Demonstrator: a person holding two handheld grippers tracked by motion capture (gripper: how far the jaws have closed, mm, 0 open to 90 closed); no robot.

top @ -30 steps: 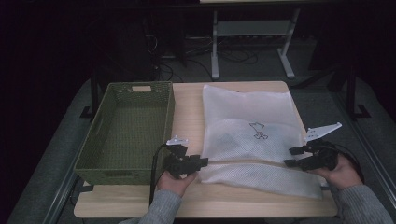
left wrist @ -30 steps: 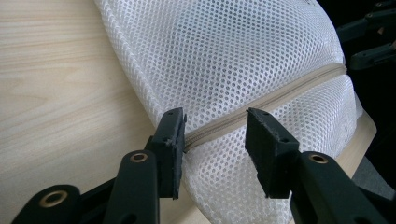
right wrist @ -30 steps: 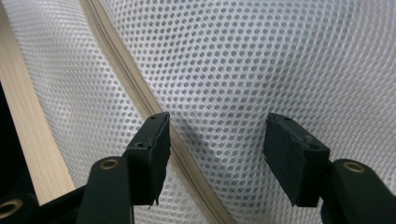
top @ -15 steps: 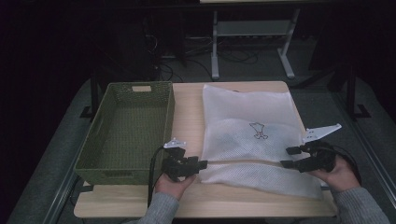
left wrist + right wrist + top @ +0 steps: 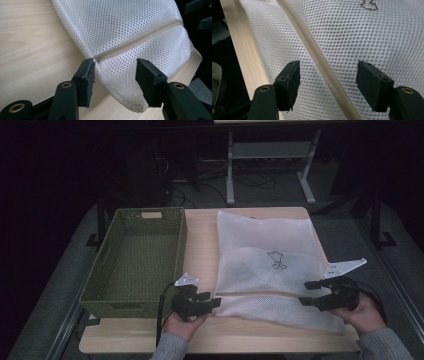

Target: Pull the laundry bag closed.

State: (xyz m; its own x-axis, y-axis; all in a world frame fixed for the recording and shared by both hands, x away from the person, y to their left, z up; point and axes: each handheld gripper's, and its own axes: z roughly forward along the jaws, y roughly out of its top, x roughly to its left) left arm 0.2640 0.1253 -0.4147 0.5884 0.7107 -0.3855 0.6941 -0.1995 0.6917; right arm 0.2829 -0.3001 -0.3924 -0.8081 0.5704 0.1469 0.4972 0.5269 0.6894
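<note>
Both grippers stand with their jaws apart, gripping nothing. On the high view the left gripper [image 5: 212,302] sits at the mesh bag's [image 5: 267,270] near left corner, and the right gripper [image 5: 311,293] sits at its near right edge. The white mesh bag lies flat on the wooden table [image 5: 200,255], just right of the green basket [image 5: 137,265], with a small dark print [image 5: 276,260] near its middle.

In the left gripper view the jaws straddle the bag's edge [image 5: 117,72] right where the beige zipper [image 5: 135,41] ends, one pad [image 5: 88,75] touching or nearly touching that end. In the right gripper view the open jaws sit over the mesh [image 5: 362,32] with the zipper [image 5: 322,62] running between them.

The risk, judging from this, is a poor bite. If the left jaws close a little off the seam, they may catch only loose mesh, which could stretch or slip out when pulled. If the right jaws close on both layers, the bag would stay pinched shut. Uneven lifting could also drag the bag towards the table's near edge
</note>
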